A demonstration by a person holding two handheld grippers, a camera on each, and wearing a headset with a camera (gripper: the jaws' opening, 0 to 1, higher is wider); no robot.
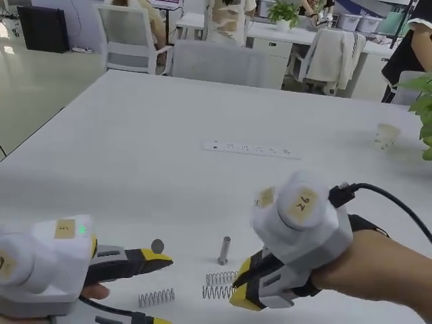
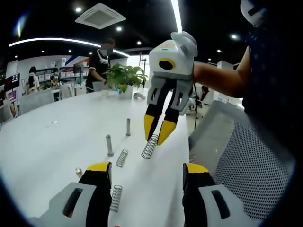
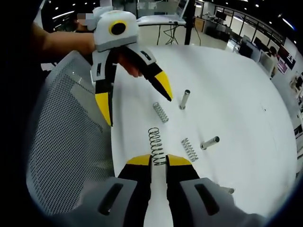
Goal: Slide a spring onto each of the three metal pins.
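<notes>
We have the right hand-held gripper (image 3: pixel 158 161) clenched on one end of a thin coiled steel-wire spring (image 3: pixel 155 142). The spring's free length points out beyond the yellow tips, low over the white counter (image 1: pixel 169 135) close to its near edge. The left hand-held gripper (image 2: pixel 147 170) is released, its jaws spread wide and holding nothing, further left along that same edge. Two loose wire springs lie flat on the counter, one (image 2: pixel 122 157) close to the held spring and the other (image 2: pixel 116 197) just ahead of the left jaws. A short grey metal pin (image 2: pixel 109 144) stands upright near the held spring, and a second grey pin (image 2: pixel 128 126) stands beyond it; both are bare. A third pin (image 2: pixel 78 171) by the left jaw is too small for us to tell how it sits. We judge the spring very light and whippy, so its free end will wobble and a hard squeeze could crush the coils. We would hold it gently across the last few turns and leave the open mouth clear. The smooth pin should let it slide down easily, though a sideways nudge may topple the pin.
</notes>
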